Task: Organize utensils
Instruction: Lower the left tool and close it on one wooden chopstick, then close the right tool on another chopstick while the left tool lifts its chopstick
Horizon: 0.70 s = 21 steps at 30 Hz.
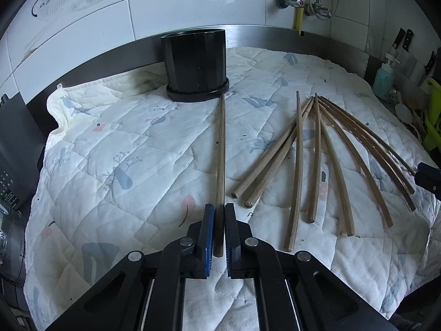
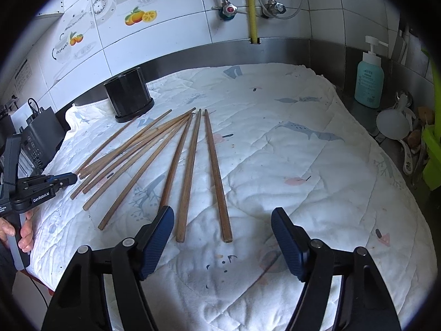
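Note:
Several brown wooden chopsticks [image 1: 317,162] lie fanned out on a white quilted cloth [image 1: 124,165]; they also show in the right wrist view [image 2: 190,171]. A black holder [image 1: 196,64] stands on a round base at the back; it is at the back left in the right wrist view [image 2: 128,96]. My left gripper [image 1: 219,215] is shut on one chopstick [image 1: 221,149] that points toward the holder, its tip near the base. My right gripper [image 2: 222,222] is open and empty, just in front of the near ends of two chopsticks.
A teal pump bottle [image 2: 369,81], a white ladle [image 2: 392,124] and a green rack [image 2: 434,154] stand right of the cloth. A black appliance [image 2: 40,135] sits at the left. A steel backsplash [image 2: 289,52] and tiled wall with pipes run behind.

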### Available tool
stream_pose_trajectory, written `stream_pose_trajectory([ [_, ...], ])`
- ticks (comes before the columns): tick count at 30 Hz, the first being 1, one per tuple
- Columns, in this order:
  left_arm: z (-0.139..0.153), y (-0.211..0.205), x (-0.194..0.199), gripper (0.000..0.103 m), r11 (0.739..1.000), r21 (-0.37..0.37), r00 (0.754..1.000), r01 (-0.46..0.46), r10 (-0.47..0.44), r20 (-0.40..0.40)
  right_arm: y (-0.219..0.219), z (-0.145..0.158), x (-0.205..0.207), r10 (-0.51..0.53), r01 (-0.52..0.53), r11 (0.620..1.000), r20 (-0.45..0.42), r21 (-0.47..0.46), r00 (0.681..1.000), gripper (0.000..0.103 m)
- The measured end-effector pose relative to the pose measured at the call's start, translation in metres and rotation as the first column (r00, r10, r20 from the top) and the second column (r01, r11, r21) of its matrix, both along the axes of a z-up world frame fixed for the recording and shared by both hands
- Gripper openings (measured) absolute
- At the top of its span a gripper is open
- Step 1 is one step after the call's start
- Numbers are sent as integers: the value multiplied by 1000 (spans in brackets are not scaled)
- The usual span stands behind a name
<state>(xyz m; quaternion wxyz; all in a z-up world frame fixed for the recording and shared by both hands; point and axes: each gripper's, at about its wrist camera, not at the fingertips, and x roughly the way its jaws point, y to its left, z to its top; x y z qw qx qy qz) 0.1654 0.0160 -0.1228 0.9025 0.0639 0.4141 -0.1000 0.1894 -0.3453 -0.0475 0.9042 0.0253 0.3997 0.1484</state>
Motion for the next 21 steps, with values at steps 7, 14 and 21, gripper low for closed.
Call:
stream_pose_trajectory([
  [7,14,-5,-9,6,1000,-25,1000,10,-9,23,-1,-3,4,2,-2,999,-4,-34,1000,63],
  [14,27,0,-13,6,999,-45,999,9,-7,39,1,-7,9,6,-7,999,-12,-47,1000,49],
  [21,38,0,-16,6,999,-49,998,22,-20,56,17,-11,13,40,-36,993,30,-108,999,36],
])
